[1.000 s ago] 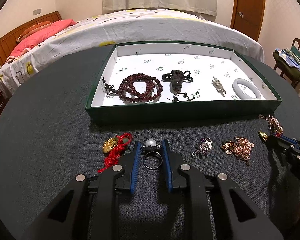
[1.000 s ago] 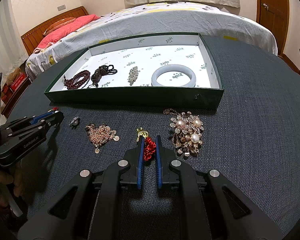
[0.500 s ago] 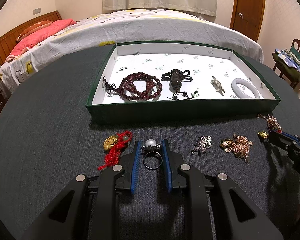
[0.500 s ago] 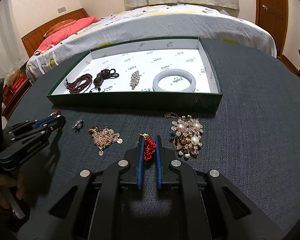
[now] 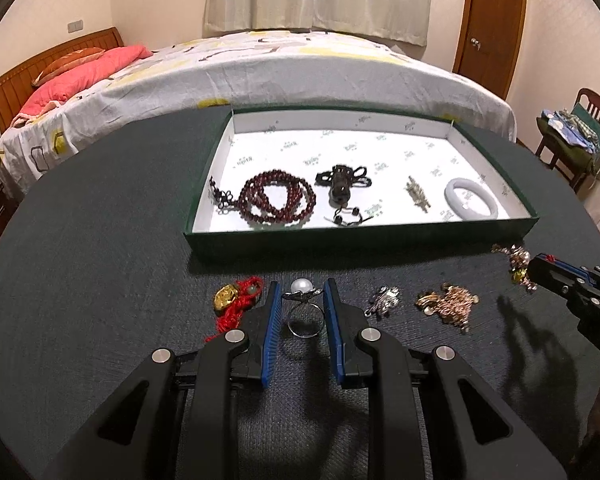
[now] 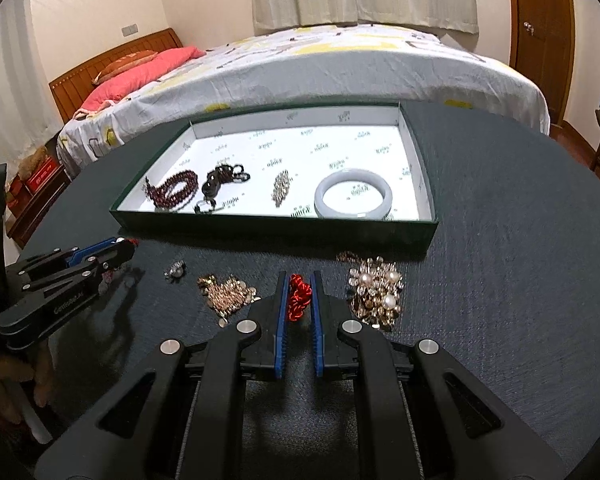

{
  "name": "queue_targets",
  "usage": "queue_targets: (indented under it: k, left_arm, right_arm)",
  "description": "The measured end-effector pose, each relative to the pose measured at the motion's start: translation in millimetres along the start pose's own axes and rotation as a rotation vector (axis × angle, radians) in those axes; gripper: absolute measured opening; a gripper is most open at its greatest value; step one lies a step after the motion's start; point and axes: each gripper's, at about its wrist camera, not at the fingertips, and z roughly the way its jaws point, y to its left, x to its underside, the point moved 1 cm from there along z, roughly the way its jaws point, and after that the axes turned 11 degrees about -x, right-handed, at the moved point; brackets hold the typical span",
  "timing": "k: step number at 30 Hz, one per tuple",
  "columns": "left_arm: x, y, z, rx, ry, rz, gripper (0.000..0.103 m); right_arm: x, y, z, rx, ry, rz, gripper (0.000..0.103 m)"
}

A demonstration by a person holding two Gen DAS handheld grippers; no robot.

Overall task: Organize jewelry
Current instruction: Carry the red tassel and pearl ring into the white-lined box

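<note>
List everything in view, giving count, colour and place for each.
table: one, dark grey
box: one, green, white-lined, on table
bead strand: one, dark red, box, left
knotted pendant: one, black, box, middle
brooch: one, metallic, box, beside bangle
bangle: one, white, box, right
gold charm: one, gold, red cord, table, left
small brooch: one, silver, table
chain pile: one, rose gold, table
pearl brooch: one, gold with pearls, table, right
bed: one, white cover, behind table
pearl ring: one, silver, gripped
red knot: one, red, gripped
left hand-held gripper: one, black, blue pads, shut on pearl ring
right hand-held gripper: one, black, blue pads, shut on red knot
</note>
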Motion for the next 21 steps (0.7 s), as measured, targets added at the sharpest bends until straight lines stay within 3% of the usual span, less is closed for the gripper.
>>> queue_targets:
  k: [9,21]
  left_arm:
    - [-17.3,4.7,-20.3,0.035,-0.047,-0.020,0.022]
    - [-81.0,-0.5,-18.0,0.065,-0.159,-0.032,0.022]
  right_arm:
    - [-20.9,5.1,-18.0,-0.009,-0.060,-0.010,0.011]
    - [-86.7,5.2,-19.1,-0.002,-0.180,-0.058,0.011]
